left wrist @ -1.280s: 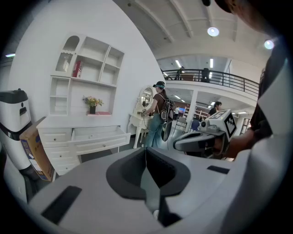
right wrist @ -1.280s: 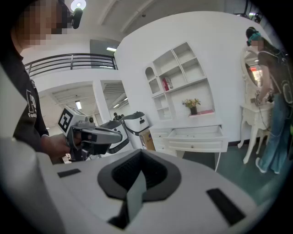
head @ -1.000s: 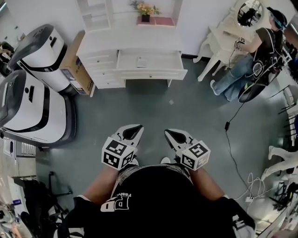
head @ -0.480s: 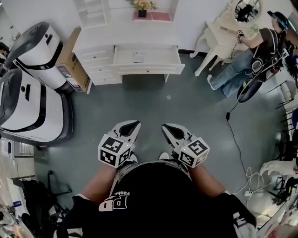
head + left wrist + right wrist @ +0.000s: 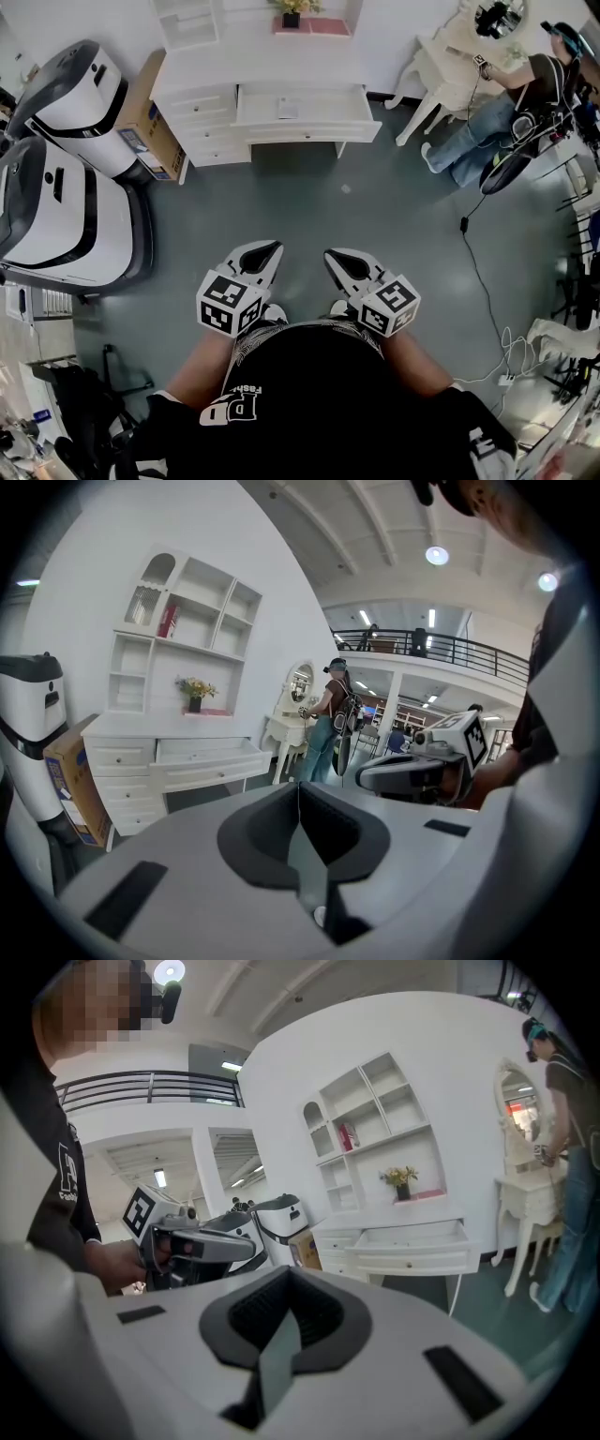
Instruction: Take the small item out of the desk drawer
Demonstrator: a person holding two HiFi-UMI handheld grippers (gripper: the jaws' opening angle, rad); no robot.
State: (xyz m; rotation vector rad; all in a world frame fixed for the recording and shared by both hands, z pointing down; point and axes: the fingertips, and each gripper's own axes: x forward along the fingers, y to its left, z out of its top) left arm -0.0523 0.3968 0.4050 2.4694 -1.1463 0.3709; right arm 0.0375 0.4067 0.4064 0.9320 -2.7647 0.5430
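The white desk (image 5: 211, 75) stands far ahead against the wall, its wide middle drawer (image 5: 305, 105) pulled open. A small flat pale item (image 5: 288, 109) lies inside it. My left gripper (image 5: 265, 249) and right gripper (image 5: 334, 256) hang side by side at waist height, well short of the desk and pointing toward it. Both are shut with nothing between the jaws. The left gripper view shows the open drawer (image 5: 211, 754) beyond the closed jaws, and the right gripper (image 5: 412, 766) beside them. The right gripper view shows the drawer (image 5: 412, 1237) and the left gripper (image 5: 202, 1241).
Two large white machines (image 5: 66, 94) (image 5: 56, 216) and a cardboard box (image 5: 150, 122) stand left of the desk. A person (image 5: 506, 103) works at a dressing table at the far right. A cable (image 5: 473, 272) trails over the grey floor. A flower pot (image 5: 292, 14) sits on the desk.
The desk has shifted a little upward in the head view. Both grippers stay shut and have hardly moved.
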